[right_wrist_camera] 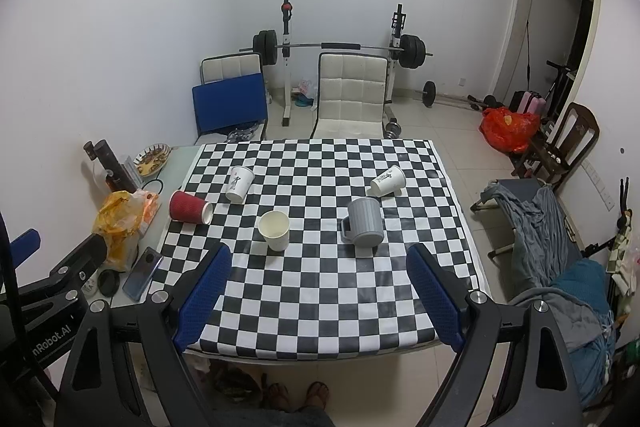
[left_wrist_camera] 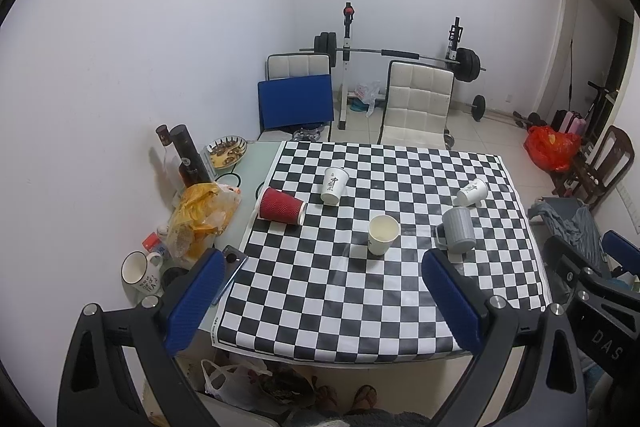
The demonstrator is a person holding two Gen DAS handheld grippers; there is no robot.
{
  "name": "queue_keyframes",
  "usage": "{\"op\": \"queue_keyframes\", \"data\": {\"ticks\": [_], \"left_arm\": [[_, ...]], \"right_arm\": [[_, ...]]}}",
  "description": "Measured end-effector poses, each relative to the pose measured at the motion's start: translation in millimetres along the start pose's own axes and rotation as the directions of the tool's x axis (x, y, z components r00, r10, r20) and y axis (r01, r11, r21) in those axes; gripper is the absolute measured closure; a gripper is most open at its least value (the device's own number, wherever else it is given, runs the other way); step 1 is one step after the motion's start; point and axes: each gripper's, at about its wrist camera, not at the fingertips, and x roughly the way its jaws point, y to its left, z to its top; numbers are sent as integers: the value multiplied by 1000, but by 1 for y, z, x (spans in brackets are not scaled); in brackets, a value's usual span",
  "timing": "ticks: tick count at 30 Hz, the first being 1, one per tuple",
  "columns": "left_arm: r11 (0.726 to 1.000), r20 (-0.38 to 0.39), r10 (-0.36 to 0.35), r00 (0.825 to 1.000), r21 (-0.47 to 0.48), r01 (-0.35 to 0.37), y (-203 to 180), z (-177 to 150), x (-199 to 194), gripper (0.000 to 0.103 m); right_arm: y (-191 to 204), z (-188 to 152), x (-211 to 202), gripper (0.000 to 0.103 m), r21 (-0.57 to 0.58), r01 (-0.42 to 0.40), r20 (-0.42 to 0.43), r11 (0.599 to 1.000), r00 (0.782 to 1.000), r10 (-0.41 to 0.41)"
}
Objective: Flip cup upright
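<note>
A checkered cloth (left_wrist_camera: 360,307) (right_wrist_camera: 320,291) covers the table. A red ribbed cup (left_wrist_camera: 280,207) (right_wrist_camera: 189,207) lies on its side at the left. A white printed cup (left_wrist_camera: 334,185) (right_wrist_camera: 239,183) stands mouth down behind it. Another white printed cup (left_wrist_camera: 473,192) (right_wrist_camera: 387,181) lies on its side at the far right. A plain white cup (left_wrist_camera: 383,234) (right_wrist_camera: 275,229) stands upright in the middle. A grey mug (left_wrist_camera: 458,235) (right_wrist_camera: 364,227) stands mouth down. My left gripper (left_wrist_camera: 322,263) and right gripper (right_wrist_camera: 320,255) are open and empty, held above the near edge.
Left of the cloth are a yellow bag (left_wrist_camera: 200,219), dark bottles (left_wrist_camera: 188,155), a snack plate (left_wrist_camera: 227,151), a phone (left_wrist_camera: 230,273) and a white mug (left_wrist_camera: 140,271). Chairs (left_wrist_camera: 416,103) and a barbell rack (left_wrist_camera: 400,55) stand behind the table. A cot with clothes (right_wrist_camera: 560,259) stands at the right.
</note>
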Motion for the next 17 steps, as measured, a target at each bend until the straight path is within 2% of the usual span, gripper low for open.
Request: {"op": "queue_keyframes", "data": {"ticks": [17], "left_arm": [[1000, 8, 8, 1000, -4, -8, -2, -1, -4, 2]], "right_arm": [[0, -2, 0, 12, 1, 0, 2, 1000, 1000, 0]]}}
